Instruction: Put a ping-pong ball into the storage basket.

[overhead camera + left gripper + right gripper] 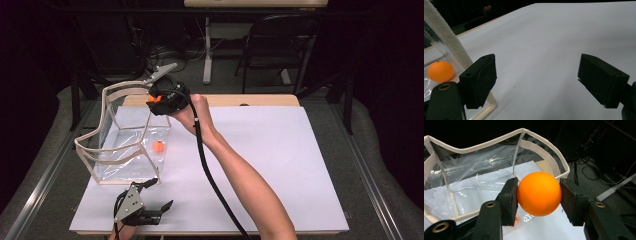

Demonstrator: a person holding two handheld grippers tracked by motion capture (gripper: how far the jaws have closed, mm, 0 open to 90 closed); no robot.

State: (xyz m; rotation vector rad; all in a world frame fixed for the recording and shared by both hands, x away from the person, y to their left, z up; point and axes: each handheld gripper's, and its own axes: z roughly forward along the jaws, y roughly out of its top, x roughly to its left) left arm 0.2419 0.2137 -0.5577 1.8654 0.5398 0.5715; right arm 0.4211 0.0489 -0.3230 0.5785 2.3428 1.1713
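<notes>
A clear plastic bin (112, 134) with cream fabric trim stands on the left of the white sheet. One orange ball (158, 146) lies on its floor. My right gripper (154, 99) hovers over the bin's far right rim, shut on a second orange ball (539, 193); the right gripper view shows both pads pressed on it above the open bin (544, 152), with the lower ball (516, 220) peeking beneath. My left gripper (161, 193) rests near the table's front edge, just in front of the bin. It (536, 82) stands open and empty, with the bin's corner trim (446, 32) and the ball inside (440, 71) at its left.
The white sheet (280, 150) covers most of the table, with bare room to the right of the forearm. The right gripper's black cable (210, 175) trails across the sheet toward the front edge. A dark chair (280, 45) and a table leg stand beyond the far edge.
</notes>
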